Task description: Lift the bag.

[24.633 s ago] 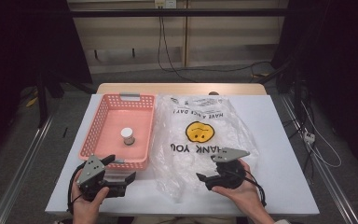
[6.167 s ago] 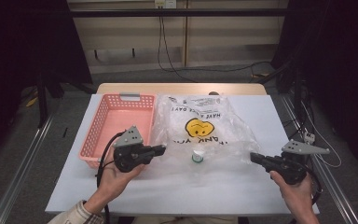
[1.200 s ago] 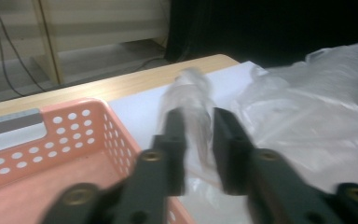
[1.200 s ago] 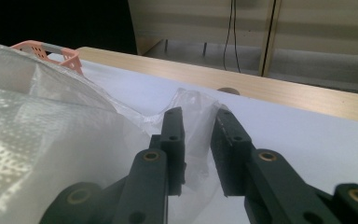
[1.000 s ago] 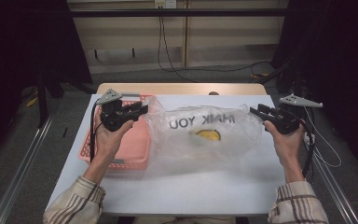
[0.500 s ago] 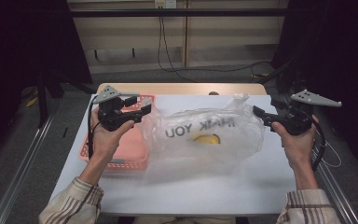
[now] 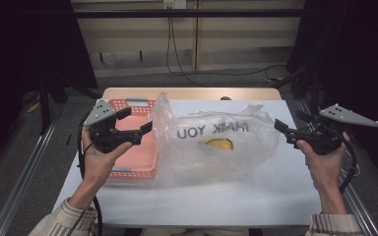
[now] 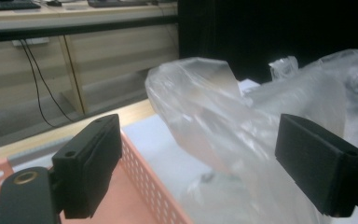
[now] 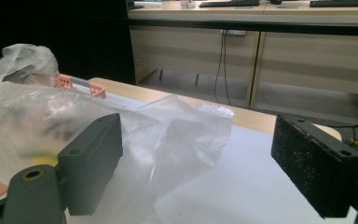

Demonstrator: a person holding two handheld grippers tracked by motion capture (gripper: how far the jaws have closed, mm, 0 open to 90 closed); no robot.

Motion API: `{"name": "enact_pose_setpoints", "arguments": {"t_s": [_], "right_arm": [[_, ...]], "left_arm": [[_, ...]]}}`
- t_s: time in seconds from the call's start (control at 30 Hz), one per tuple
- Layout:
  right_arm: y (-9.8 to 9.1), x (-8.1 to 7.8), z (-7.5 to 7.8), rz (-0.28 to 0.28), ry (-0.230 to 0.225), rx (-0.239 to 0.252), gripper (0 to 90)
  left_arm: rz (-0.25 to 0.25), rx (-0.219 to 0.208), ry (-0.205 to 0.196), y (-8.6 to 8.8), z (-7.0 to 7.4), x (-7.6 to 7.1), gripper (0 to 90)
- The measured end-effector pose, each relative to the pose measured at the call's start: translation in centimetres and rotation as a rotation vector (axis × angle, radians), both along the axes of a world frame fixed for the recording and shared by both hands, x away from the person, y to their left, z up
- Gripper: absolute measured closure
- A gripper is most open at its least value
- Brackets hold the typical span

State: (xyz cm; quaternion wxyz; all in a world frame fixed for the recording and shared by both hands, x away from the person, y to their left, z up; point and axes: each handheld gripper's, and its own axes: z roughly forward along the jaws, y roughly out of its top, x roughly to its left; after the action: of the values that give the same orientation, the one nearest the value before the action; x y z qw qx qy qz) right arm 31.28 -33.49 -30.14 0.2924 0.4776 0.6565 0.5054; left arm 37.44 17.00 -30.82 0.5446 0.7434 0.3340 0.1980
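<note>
A clear plastic bag (image 7: 216,142) printed THANK YOU, with a yellow smiley face, lies puffed up on the white table (image 7: 226,196). Its left handle (image 7: 162,105) stands upright. My left gripper (image 7: 139,120) hovers over the salmon basket (image 7: 145,155), open, just left of the bag. In the left gripper view the bag handle (image 8: 200,93) rises ahead between the open jaws of the left gripper (image 8: 214,172). My right gripper (image 7: 288,123) is open at the bag's right edge. In the right gripper view the bag (image 9: 168,135) lies in front of the open right gripper (image 9: 214,168).
The basket rim (image 8: 149,172) runs under my left jaw, and its far corner (image 9: 95,88) peeks over the bag. Wooden cabinets and hanging cables (image 7: 177,44) stand beyond the table's back edge. A metal rail (image 7: 24,177) runs along the floor at the left.
The bag has sunk and settled lower on the table. My right gripper swung outward, then came back toward the bag's edge. My left gripper has dropped slightly over the basket.
</note>
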Motion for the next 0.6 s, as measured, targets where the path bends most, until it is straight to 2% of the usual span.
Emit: {"name": "enact_pose_setpoints", "arguments": {"t_s": [0.1, 0.17, 0.27, 0.43, 0.6], "right_arm": [[0.1, -0.9, -0.7, 0.007, 0.013, 0.001, 15.5], [0.3, -1.5, -1.2, 0.019, 0.023, -0.006, 15.3], [0.8, -2.1, -1.7, 0.029, 0.058, -0.034, 13.7], [1.1, -3.4, -2.9, 0.026, 0.069, -0.034, 13.3], [1.6, -4.3, -4.4, 0.035, 0.138, -0.053, 12.9]], "left_arm": [[-0.007, 0.021, 0.016, 0.1, -0.8, -0.7, 13.6], [0.012, 0.026, 0.022, 0.2, -1.2, -1.1, 13.7], [0.004, 0.037, 0.040, 0.3, -1.7, -1.6, 11.4], [0.001, 0.050, 0.051, 0.7, -2.6, -2.6, 9.1], [-0.008, 0.094, 0.062, 1.1, -3.8, -3.3, 7.0]]}}
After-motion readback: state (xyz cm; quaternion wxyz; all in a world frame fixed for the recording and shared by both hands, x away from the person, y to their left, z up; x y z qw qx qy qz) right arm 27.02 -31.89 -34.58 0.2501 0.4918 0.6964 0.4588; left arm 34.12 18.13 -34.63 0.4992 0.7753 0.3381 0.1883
